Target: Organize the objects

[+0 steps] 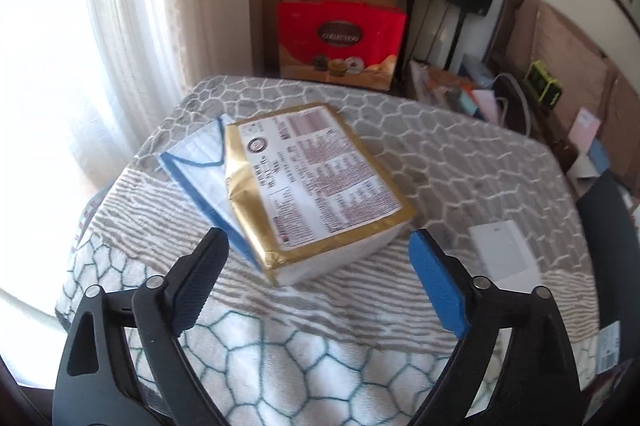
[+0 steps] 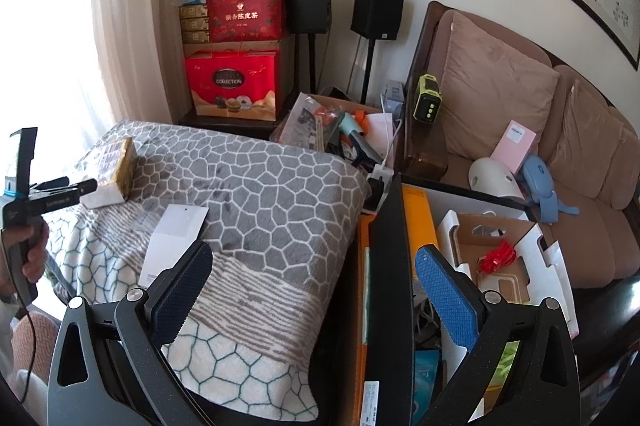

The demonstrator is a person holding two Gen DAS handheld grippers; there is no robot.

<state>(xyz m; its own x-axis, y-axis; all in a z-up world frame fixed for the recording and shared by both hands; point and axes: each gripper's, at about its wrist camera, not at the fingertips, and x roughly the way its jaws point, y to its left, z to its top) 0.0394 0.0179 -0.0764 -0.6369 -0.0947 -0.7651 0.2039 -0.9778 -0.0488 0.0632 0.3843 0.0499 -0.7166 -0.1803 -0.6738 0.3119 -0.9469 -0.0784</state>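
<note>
A gold-wrapped box (image 1: 320,186) with a printed label lies on the patterned blanket (image 1: 460,154), partly on top of a white pack with blue edges (image 1: 196,166). My left gripper (image 1: 316,246) is open and empty, its fingers either side of the box's near corner, not touching it. In the right wrist view the same box (image 2: 116,162) lies at the far left, with the left gripper (image 2: 86,186) next to it. My right gripper (image 2: 314,266) is open and empty above the blanket's right edge. A white card (image 2: 176,238) lies on the blanket; it also shows in the left wrist view (image 1: 504,254).
Red gift boxes (image 2: 234,82) are stacked against the back wall by the curtain. An open cardboard box (image 2: 492,250) of clutter and a black upright panel (image 2: 390,286) stand right of the blanket. A brown sofa (image 2: 560,130) holds a pink box, a white object and a blue object.
</note>
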